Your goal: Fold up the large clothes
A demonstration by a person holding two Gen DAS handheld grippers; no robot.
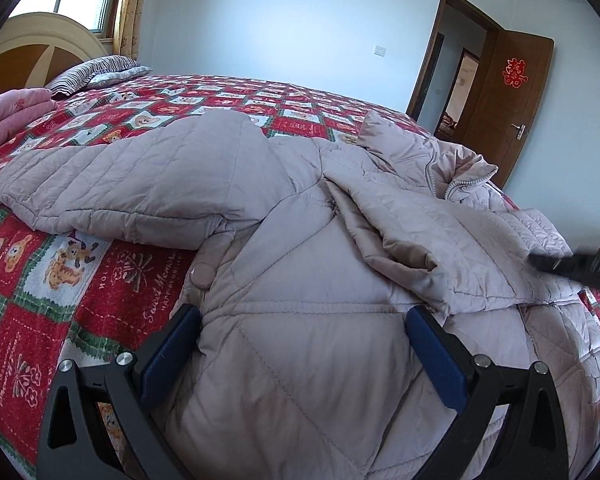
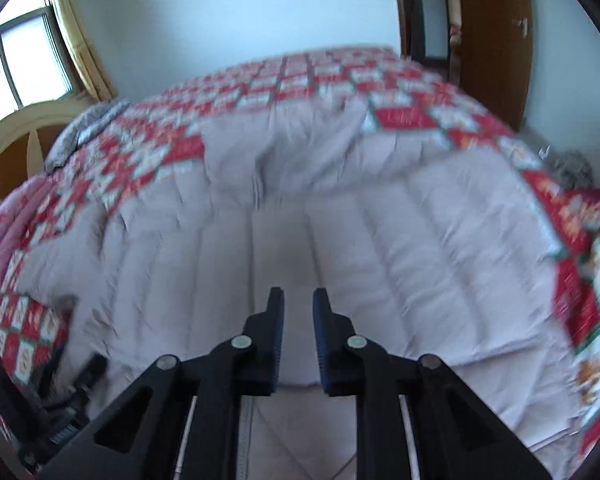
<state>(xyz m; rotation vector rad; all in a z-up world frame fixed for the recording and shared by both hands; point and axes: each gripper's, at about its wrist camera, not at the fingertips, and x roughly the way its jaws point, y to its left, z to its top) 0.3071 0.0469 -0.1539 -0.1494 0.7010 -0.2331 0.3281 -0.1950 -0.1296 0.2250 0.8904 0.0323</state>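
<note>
A pale mauve quilted jacket (image 1: 300, 240) lies spread on the bed, one sleeve out to the left and the zipped collar rumpled at the right. My left gripper (image 1: 304, 313) stands wide open over the jacket's near part, with the padded fabric bulging between its blue pads (image 1: 168, 352). In the right wrist view the jacket (image 2: 380, 240) shows blurred, its hem at the bed's near edge. My right gripper (image 2: 298, 292) hovers over that hem with a narrow gap and nothing between its fingers. It also shows as a dark blur, the right gripper (image 1: 572, 268), at the left wrist view's right edge.
A red patchwork bedspread (image 1: 80, 280) covers the bed. A striped pillow (image 1: 100, 72) and a folded pink quilt (image 1: 8, 116) lie by the wooden headboard (image 1: 32, 48). A brown door (image 1: 508, 96) stands open at the far right. Tiled floor (image 2: 300, 440) shows below the bed edge.
</note>
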